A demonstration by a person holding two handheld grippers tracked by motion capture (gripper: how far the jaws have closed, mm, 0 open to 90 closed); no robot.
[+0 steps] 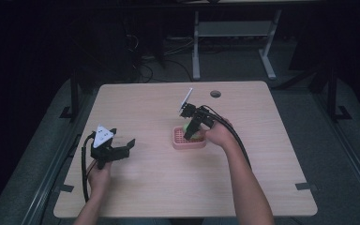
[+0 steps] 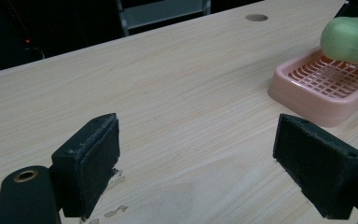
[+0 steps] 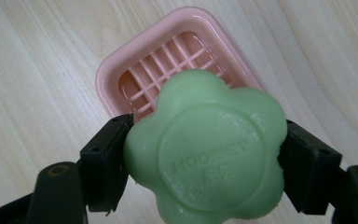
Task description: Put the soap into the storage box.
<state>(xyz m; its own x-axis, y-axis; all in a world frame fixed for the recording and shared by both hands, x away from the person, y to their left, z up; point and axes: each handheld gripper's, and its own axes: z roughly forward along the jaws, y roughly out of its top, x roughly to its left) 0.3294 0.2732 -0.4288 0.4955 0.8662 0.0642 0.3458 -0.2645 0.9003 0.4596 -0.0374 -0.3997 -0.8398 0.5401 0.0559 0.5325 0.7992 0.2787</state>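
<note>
The right gripper (image 3: 205, 163) clamps a green flower-shaped soap (image 3: 207, 158) above the pink soap dish (image 3: 121, 74) mid-table; the left gripper (image 2: 196, 163) gapes wide, empty, near the left edge.

The wooden table (image 1: 168, 187) is light, with rounded corners and a round cable hole (image 1: 215, 93) near its far edge. Beyond that far edge stands a white desk frame (image 1: 232, 35) with two legs and feet on grey carpet (image 1: 304, 98). Black cables (image 1: 157, 63) lie on the floor left of the frame. Dark metal stands (image 1: 330, 93) flank the table on both sides. The room behind is dim, almost black.
</note>
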